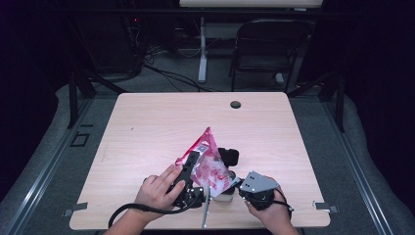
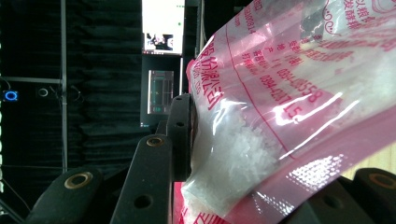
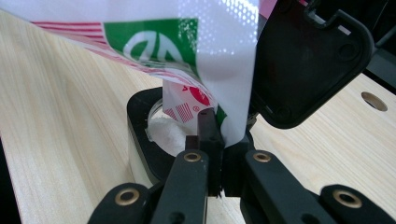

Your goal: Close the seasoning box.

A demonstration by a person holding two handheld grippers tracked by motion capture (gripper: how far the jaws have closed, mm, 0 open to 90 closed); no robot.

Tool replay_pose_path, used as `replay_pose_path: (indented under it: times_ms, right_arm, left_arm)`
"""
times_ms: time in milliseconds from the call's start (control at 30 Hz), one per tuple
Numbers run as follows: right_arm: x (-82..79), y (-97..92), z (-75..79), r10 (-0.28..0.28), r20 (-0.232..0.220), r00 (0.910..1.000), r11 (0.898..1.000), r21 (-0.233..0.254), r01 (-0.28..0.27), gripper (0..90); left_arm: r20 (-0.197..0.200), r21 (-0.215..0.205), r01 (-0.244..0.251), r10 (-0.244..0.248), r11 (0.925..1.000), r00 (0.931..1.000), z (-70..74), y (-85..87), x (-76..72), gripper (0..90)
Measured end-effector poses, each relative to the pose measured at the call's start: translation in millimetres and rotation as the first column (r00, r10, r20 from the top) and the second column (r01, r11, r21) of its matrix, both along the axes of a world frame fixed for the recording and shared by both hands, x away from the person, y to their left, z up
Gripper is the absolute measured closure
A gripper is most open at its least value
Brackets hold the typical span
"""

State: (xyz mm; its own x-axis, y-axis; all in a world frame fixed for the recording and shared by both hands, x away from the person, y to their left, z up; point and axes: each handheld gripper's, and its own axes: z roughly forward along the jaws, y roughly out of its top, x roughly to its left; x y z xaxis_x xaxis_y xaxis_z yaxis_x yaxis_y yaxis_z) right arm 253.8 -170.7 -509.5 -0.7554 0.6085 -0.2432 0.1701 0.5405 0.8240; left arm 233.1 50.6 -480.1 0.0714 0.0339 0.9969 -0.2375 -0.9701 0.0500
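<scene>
Tilted over a black-rimmed jar (image 3: 154,128) near the table's (image 1: 147,127) front edge, a pink bag (image 1: 210,164) of white grains is held: its body is clamped by the left gripper (image 1: 188,169), its lower corner pinched in the closed right gripper (image 3: 212,135).

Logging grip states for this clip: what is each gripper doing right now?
Left gripper: closed on the pink bag of white granules.
Right gripper: shut on the bag's lower edge, over the black-rimmed container.
</scene>
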Motion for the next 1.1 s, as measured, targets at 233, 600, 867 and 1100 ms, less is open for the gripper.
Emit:
replay_pose_path:
  times_ms: [233, 600, 867, 1100]
  right_arm:
    - [0.1, 0.2, -0.3, 0.001, -0.001, 1.0, 1.0, 0.0, -0.001, 89.4]
    - [-0.1, 0.1, -0.1, 0.001, 0.0, 1.0, 1.0, 0.0, -0.001, 89.4]
    - [0.0, -0.1, 0.0, -0.002, 0.001, 1.0, 1.0, -0.001, 0.002, 89.4]
    - [-0.2, -0.6, 0.2, -0.003, 0.0, 1.0, 1.0, 0.005, 0.003, 89.4]
  left_arm:
    - [0.0, 0.004, 0.0, 0.0, 1.0, 1.0, 0.0, 0.0, -0.2, 71.0]
    - [-0.004, 0.001, 0.0, 0.0, 1.0, 1.0, 0.0, -0.1, 0.3, 71.0]
    - [-0.003, 0.005, 0.003, -0.003, 1.0, 1.0, 0.1, -0.4, 0.4, 71.1]
    - [-0.013, -0.002, -0.003, 0.003, 1.0, 0.9999, -0.4, 0.1, 0.9, 71.0]
